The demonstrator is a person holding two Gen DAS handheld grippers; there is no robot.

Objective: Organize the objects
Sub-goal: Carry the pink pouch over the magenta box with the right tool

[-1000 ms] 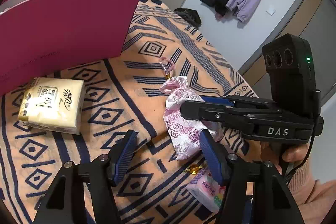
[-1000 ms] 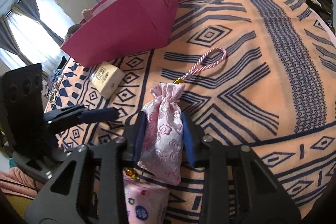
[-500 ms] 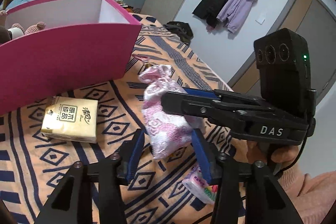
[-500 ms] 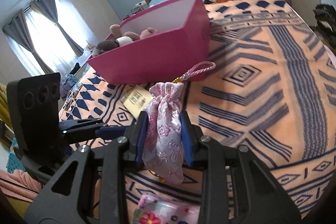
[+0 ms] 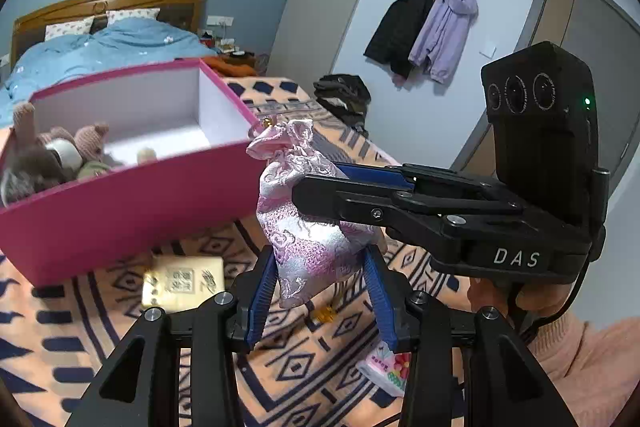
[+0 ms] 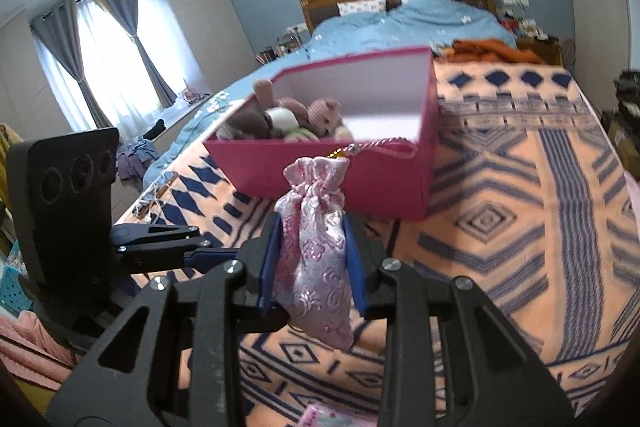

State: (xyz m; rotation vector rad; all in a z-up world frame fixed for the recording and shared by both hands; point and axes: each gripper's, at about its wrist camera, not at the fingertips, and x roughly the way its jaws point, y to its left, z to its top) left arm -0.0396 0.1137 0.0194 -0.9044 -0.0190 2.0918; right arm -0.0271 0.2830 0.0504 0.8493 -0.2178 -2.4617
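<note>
My right gripper [image 6: 312, 263] is shut on a pink brocade drawstring pouch [image 6: 314, 255] and holds it in the air above the patterned blanket. In the left wrist view the pouch [image 5: 308, 227] hangs from the right gripper's fingers [image 5: 320, 195], just in front of my left gripper [image 5: 320, 291], which is open around its lower end without clamping it. An open magenta box [image 6: 392, 163] with plush toys [image 6: 280, 119] inside stands behind the pouch; it also shows in the left wrist view [image 5: 120, 211].
A yellow tissue pack [image 5: 182, 281] lies on the blanket by the box. A small pink floral tissue pack [image 5: 386, 371] lies near the front edge. A blue duvet [image 6: 400, 27] and headboard are beyond the box. Coats [image 5: 424, 27] hang on the wall.
The right gripper has lifted the pouch off the blanket and carried it up towards the box. The left gripper rose with it, and its open fingers now flank the pouch's bottom.
</note>
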